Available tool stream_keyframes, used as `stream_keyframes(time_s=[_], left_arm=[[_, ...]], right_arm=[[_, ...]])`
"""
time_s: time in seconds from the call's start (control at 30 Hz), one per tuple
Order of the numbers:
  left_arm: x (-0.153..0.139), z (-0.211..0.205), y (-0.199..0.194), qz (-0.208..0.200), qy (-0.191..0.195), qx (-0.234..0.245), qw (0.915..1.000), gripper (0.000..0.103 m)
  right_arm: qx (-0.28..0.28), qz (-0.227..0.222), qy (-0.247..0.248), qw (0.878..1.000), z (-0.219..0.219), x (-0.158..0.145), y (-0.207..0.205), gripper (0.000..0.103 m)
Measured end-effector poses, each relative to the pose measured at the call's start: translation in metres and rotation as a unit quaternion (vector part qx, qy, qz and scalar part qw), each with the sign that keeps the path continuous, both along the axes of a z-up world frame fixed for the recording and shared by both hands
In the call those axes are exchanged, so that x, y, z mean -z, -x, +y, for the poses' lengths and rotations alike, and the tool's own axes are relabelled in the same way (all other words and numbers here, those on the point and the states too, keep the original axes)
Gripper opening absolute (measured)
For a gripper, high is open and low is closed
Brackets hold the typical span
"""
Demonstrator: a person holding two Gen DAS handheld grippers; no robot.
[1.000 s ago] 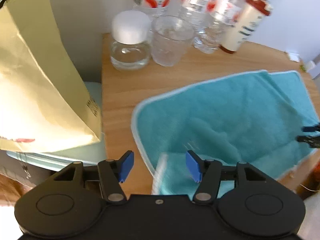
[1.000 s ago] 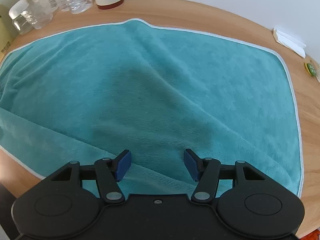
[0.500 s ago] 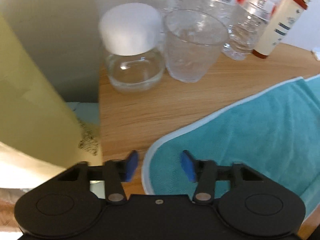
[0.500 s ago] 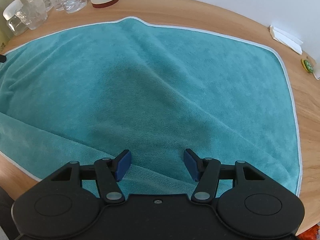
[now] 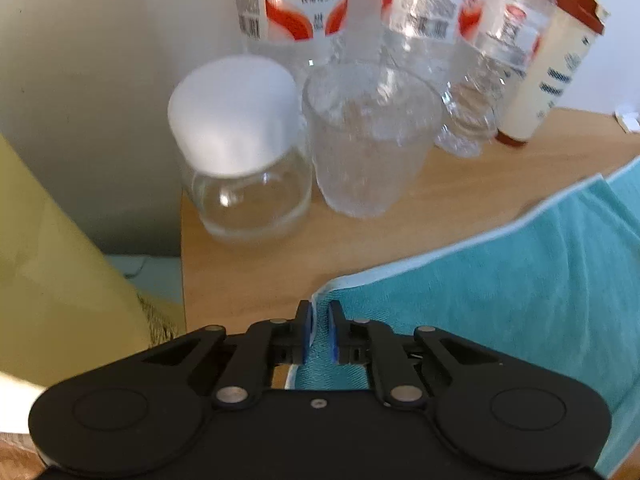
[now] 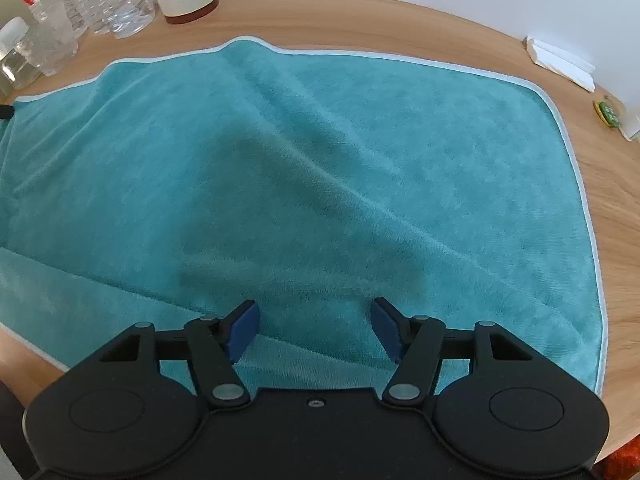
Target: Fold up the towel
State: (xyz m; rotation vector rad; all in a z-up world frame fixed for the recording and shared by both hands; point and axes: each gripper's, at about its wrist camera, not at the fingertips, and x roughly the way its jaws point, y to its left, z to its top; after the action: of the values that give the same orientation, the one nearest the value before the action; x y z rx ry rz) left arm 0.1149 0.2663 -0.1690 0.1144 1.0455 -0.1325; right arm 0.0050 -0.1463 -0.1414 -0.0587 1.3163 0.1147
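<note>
left tool [image 5: 318, 330] was spread wide a second ago, now it's clamped onto the towel [image 6: 320, 168] corner by the glass jar [image 5: 244, 168]. right tool [image 6: 314, 330] hangs released over the towel lying across the bench [image 6: 400, 24]. looks ready to pull the next fold.

Black two-finger grippers [image 6: 314, 330], blue-padded fingers [image 6: 242, 330], silver pivot screws.

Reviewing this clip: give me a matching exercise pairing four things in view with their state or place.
1. left gripper
2. right gripper
3. glass jar
4. towel

a. spread on the wooden table
b. capped with a white lid
c. jaws wide apart
d. jaws clamped on a white-trimmed corner

Pairs: 1-d, 2-c, 3-b, 4-a
</note>
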Motion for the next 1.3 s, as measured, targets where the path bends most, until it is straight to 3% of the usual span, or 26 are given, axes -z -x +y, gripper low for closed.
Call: stream_keyframes(time_s=[0.27, 0.5, 0.57, 0.63, 0.73, 0.9, 1.17, 1.3], left_arm=[[0.010, -0.023, -0.020, -0.046, -0.050, -0.025, 0.9974, 0.008], [0.009, -0.034, -0.020, -0.053, -0.077, -0.035, 0.9950, 0.012], [0.003, -0.031, -0.015, -0.054, -0.078, -0.045, 0.9945, 0.019], [-0.006, -0.025, -0.006, -0.062, -0.077, -0.058, 0.9934, 0.033], [-0.023, -0.018, 0.019, -0.075, -0.074, -0.075, 0.9916, 0.040], [-0.037, -0.011, 0.073, -0.035, -0.061, -0.096, 0.9929, 0.040], [-0.016, -0.021, 0.140, 0.048, -0.041, -0.124, 0.9902, 0.042], [-0.009, -0.029, 0.150, 0.070, -0.055, -0.134, 0.9869, 0.040]], right_arm=[[0.021, 0.001, -0.004, 1.000, -0.003, 0.000, 0.002, 0.073], [0.021, -0.002, -0.004, 1.000, -0.001, -0.001, 0.005, 0.073], [0.016, -0.003, -0.004, 1.000, -0.001, -0.001, 0.006, 0.073], [0.010, -0.005, -0.003, 1.000, -0.002, -0.001, 0.005, 0.073], [-0.003, -0.007, -0.001, 1.000, -0.001, -0.001, 0.004, 0.073], [-0.033, -0.004, 0.001, 0.999, 0.001, -0.002, 0.002, 0.073], [-0.066, -0.002, 0.000, 0.998, -0.001, -0.001, -0.004, 0.073], [-0.080, -0.003, 0.001, 0.997, -0.001, -0.001, -0.004, 0.073]])
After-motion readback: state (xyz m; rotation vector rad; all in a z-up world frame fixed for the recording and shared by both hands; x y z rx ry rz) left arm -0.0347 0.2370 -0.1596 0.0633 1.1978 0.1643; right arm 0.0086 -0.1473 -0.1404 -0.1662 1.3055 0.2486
